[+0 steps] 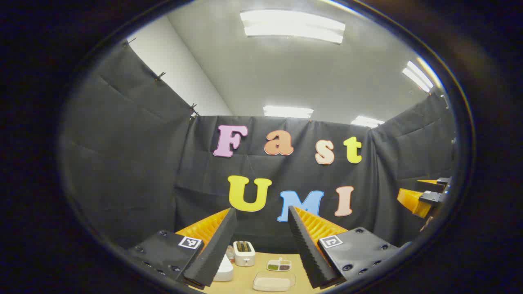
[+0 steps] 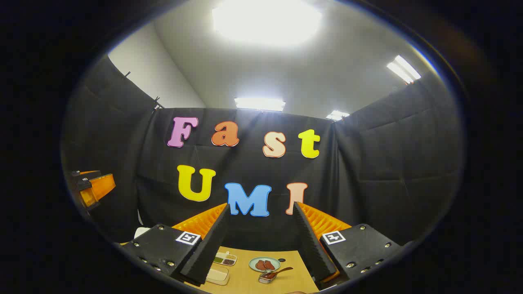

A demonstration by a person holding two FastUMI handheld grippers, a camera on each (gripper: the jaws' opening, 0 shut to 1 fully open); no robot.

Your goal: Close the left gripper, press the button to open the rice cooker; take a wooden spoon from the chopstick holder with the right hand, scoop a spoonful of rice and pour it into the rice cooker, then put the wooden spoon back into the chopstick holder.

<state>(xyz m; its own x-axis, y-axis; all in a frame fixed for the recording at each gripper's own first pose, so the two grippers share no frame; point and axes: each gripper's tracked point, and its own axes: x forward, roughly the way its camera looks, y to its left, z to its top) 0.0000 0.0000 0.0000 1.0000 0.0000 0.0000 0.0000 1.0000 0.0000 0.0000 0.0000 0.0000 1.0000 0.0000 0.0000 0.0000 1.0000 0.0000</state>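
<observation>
I have both grippers, left (image 1: 261,212) and right (image 2: 261,208), spread wide and gripping nothing. The rice tray (image 1: 273,281) lies bottom centre of the left gripper view.

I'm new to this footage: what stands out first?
Both grippers are raised and open: the left gripper frames a white toaster and a rice tray on the wooden table. Between the right gripper fingers lie a small plate and a spoon.
</observation>
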